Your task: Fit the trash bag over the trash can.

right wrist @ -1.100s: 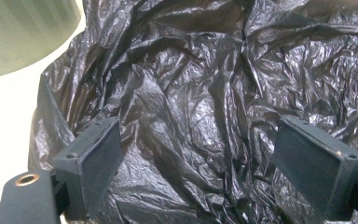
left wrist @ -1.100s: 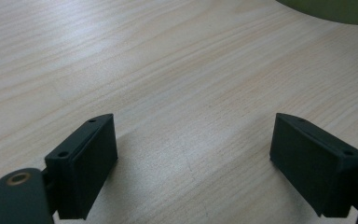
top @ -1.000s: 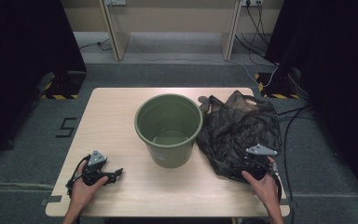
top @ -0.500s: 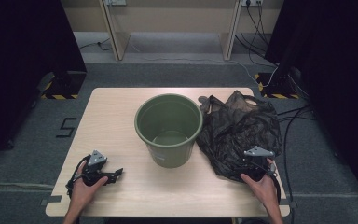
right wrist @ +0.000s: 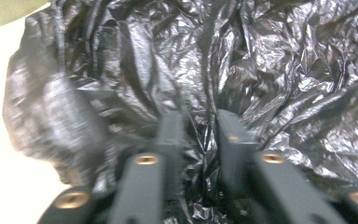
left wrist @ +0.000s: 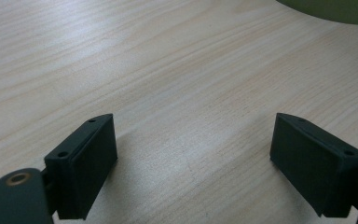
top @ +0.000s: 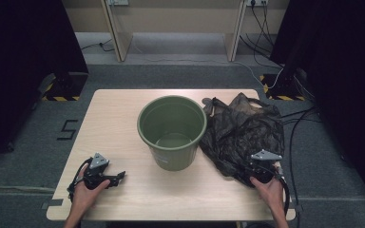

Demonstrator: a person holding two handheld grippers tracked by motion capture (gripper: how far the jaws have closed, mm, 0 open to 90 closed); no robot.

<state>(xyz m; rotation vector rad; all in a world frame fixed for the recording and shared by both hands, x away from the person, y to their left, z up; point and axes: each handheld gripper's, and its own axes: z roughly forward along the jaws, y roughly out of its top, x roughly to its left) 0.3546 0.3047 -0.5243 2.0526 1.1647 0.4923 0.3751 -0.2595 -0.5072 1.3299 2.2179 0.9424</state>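
Moved: your right gripper (right wrist: pixel 199 135) has just been closing, pinching a fold of the bag (top: pixel 247 135).
Left gripper (left wrist: pixel 193 154): gaping, idle on the table (top: pixel 123 114).
Bucket (top: pixel 172 130): upright beside the bag, ready for lining.

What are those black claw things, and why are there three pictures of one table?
A person sits at a wooden table with a hand-held claw in each hand. One camera looks down from above; the other two ride on the claws and look along their black jaws.

On the table stand a green bucket and, beside it, a crumpled black plastic bag.

The left claw rests over bare wood, jaws wide apart, holding nothing; its own camera shows this too.

The right claw has just been closing its jaws, and a fold of the bag is pinched between them. From above, it sits at the bag's near edge.
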